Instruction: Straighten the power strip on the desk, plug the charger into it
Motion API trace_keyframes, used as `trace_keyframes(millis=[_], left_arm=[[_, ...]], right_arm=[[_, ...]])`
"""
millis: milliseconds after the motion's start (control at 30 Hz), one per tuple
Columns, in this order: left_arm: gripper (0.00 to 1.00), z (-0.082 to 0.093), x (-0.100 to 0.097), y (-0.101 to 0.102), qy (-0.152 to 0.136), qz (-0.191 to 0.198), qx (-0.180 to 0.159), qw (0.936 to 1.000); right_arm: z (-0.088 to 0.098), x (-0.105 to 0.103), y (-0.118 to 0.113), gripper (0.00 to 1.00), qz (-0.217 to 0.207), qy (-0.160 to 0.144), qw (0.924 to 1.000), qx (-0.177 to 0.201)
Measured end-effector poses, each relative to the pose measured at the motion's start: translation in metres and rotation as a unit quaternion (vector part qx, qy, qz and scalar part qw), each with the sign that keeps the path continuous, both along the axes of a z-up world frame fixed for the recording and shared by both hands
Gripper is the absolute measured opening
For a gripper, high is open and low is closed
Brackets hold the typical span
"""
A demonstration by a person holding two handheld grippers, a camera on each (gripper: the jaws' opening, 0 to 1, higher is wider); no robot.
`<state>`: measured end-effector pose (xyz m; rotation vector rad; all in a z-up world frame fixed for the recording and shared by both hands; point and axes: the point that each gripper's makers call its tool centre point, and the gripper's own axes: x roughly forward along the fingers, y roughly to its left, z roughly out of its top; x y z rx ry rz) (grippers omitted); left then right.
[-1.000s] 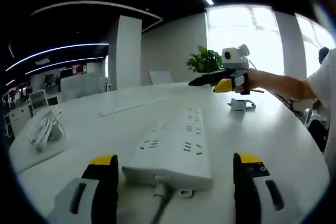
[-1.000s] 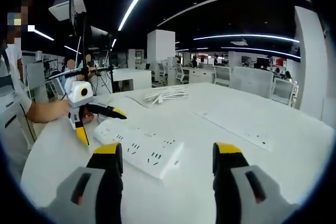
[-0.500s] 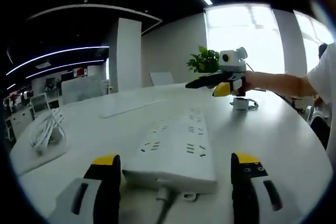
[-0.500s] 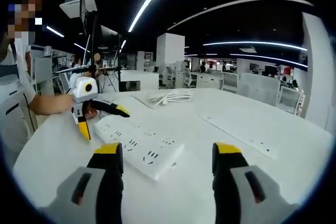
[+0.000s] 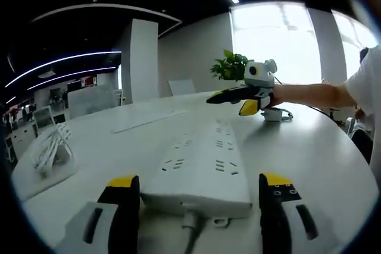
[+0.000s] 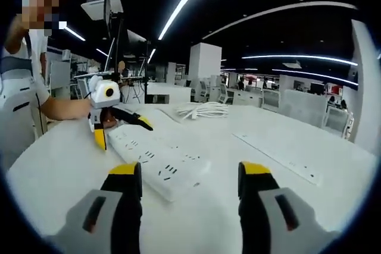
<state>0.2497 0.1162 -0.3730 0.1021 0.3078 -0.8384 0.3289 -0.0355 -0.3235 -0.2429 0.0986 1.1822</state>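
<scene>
Here the left gripper [image 5: 193, 194] sits with its jaws spread wide on either side of the cord end of the power strip [image 5: 202, 168], the strip lying flat on the desk [image 5: 309, 159] and running straight away from the gripper. Nothing is grasped. The right gripper [image 6: 186, 185] is likewise released, jaws apart, with the far end of the power strip [image 6: 158, 162] just ahead of it and slightly to its left.

The step in hand appears to be straightening. To do it well, the operator should close the left jaws squarely on the strip's narrow sides near the cord exit, keep the body flat on the desk, and pivot it without lifting, so that the cord [image 5: 190, 236] does not drag the strip back. The right gripper should steady or nudge the far end, not pinch across the sockets.

The charger [image 5: 272, 115] rests on the desk beyond the strip's far end, ahead and to the right of the left gripper, close under the right gripper [image 5: 235, 94] as it appears there.

Count: one power strip; one charger; two grippers; one bundle of white cable [image 5: 50, 147] to the left gripper's left; one flat white bar [image 6: 286, 159] to the right gripper's right; one potted plant [image 5: 231, 65] far ahead.
</scene>
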Motion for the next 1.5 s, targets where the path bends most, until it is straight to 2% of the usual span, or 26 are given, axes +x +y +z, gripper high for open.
trace_keyframes(millis=[67,233,467,600,667,833,900,1067,1167,1333,1400,1500], left_arm=[[0.84,0.0,0.0,0.0,0.0,-0.001,0.0,1.0],[0.84,0.002,0.0,0.001,0.002,-0.002,-0.006,1.0],[0.84,0.002,-0.002,-0.002,0.002,-0.006,-0.007,1.0],[0.85,0.003,-0.003,-0.003,0.001,-0.009,-0.006,0.9999],[0.85,0.003,-0.003,-0.003,0.001,-0.009,-0.007,0.9999],[0.85,0.004,-0.003,-0.002,0.003,-0.008,-0.01,0.9999],[0.84,0.004,-0.002,-0.001,0.003,-0.008,-0.009,0.9999],[0.84,0.003,-0.002,-0.002,0.001,-0.012,-0.007,0.9999],[0.84,0.002,-0.001,-0.003,-0.001,-0.015,-0.006,0.9999],[0.86,0.001,-0.001,-0.004,-0.005,-0.017,-0.003,0.9998],[0.87,0.002,-0.002,-0.005,-0.003,-0.019,-0.005,0.9998],[0.88,0.002,-0.003,-0.005,-0.002,-0.021,-0.008,0.9998]], right_arm=[[-0.002,0.004,0.0,0.63,0.001,-0.011,0.9999,-0.008],[0.0,0.007,-0.002,0.62,0.01,-0.013,0.9998,-0.013],[0.03,-0.002,-0.008,0.62,0.011,-0.033,0.9992,-0.022],[0.043,-0.016,0.002,0.64,0.034,-0.037,0.9987,-0.011],[0.04,-0.021,0.009,0.67,0.05,-0.033,0.9982,-0.007],[0.012,-0.023,0.02,0.69,0.074,-0.017,0.997,-0.014],[0.003,-0.018,0.021,0.69,0.073,-0.012,0.9972,-0.011],[-0.021,-0.008,0.019,0.68,0.062,0.026,0.9978,0.001],[-0.026,-0.011,0.022,0.66,0.067,0.035,0.9971,0.002],[-0.025,-0.013,0.026,0.64,0.073,0.04,0.9965,0.006],[-0.029,-0.019,0.028,0.61,0.079,0.046,0.9958,-0.001],[-0.031,-0.027,0.031,0.62,0.089,0.034,0.9951,-0.026]])
